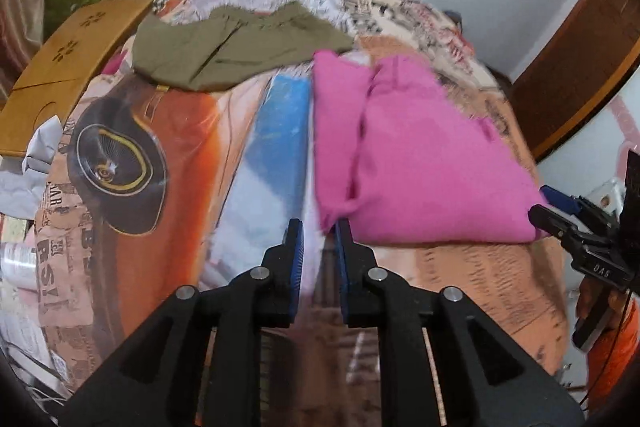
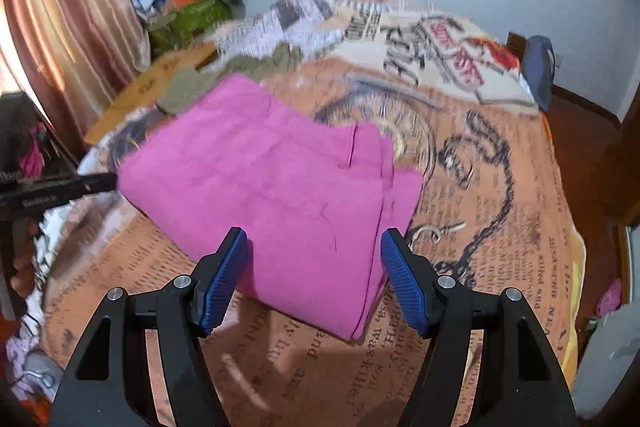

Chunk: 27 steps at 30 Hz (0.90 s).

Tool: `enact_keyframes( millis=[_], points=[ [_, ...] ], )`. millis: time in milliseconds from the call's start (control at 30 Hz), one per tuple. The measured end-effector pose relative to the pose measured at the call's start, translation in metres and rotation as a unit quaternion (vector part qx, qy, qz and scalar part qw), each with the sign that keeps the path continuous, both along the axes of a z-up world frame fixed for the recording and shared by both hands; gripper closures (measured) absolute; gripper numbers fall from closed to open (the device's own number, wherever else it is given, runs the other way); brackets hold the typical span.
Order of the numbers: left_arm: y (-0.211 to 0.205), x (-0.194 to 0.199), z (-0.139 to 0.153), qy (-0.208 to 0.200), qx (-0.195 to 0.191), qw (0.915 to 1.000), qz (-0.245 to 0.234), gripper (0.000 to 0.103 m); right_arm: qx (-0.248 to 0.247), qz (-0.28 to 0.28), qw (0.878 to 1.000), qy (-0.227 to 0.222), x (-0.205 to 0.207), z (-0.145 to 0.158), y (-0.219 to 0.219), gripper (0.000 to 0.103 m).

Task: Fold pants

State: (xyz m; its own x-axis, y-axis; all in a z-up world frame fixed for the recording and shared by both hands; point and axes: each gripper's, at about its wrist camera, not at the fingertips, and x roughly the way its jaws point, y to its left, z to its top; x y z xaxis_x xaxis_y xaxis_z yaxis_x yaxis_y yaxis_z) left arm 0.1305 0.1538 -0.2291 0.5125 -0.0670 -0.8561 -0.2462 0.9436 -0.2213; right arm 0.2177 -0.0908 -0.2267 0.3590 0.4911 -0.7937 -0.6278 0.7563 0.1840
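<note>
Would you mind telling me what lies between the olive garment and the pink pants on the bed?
Only printed bedspread, nothing else; the olive garment nearly meets the pink pants, per the left wrist view.

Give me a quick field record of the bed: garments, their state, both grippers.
surface: bed with printed bedspread
pink pants: folded into a compact stack, lying on the bedspread
olive garment: lies beyond the pink pants, not neatly folded
wooden board: at the bed's left edge
left gripper: at the pink stack's near-left corner, narrow gap between jaws, nothing clearly pinched
right gripper: open, jaws either side of the stack's near corner, holding nothing
</note>
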Motion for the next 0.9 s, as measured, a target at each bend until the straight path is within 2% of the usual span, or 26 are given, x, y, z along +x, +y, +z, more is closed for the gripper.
enact_keyframes(
  millis=[133,267,400,500,600,700,800,900],
  points=[
    [-0.002,0.001,0.002,0.004,0.037,0.9992,-0.018,0.089,0.020,-0.006,0.999,0.026,0.005,-0.003,-0.007,0.038],
    [-0.007,0.011,0.032,-0.029,0.071,0.9961,-0.043,0.089,0.021,-0.014,1.000,-0.009,0.014,0.015,-0.011,0.038],
    [-0.015,0.036,0.055,-0.058,0.077,0.9922,-0.079,0.086,0.029,-0.032,0.999,-0.028,0.031,0.023,-0.014,0.039],
    [-0.022,0.065,0.062,-0.062,0.064,0.9906,-0.104,0.086,0.026,-0.035,0.999,-0.029,0.045,0.019,-0.011,0.046],
    [-0.030,0.095,0.057,-0.061,0.056,0.9881,-0.130,0.086,0.021,-0.026,0.999,-0.013,0.057,0.009,-0.004,0.052],
    [-0.036,0.121,0.039,-0.039,0.042,0.9854,-0.160,0.086,0.006,-0.021,1.000,-0.003,0.065,-0.006,0.004,0.051],
    [-0.033,0.142,0.011,0.001,0.027,0.9875,-0.155,0.085,0.006,-0.017,1.000,0.012,0.071,-0.020,0.009,0.052],
    [-0.023,0.151,-0.005,0.007,-0.003,0.9899,-0.142,0.083,0.032,-0.015,0.999,0.027,0.076,-0.023,0.005,0.055]
  ],
)
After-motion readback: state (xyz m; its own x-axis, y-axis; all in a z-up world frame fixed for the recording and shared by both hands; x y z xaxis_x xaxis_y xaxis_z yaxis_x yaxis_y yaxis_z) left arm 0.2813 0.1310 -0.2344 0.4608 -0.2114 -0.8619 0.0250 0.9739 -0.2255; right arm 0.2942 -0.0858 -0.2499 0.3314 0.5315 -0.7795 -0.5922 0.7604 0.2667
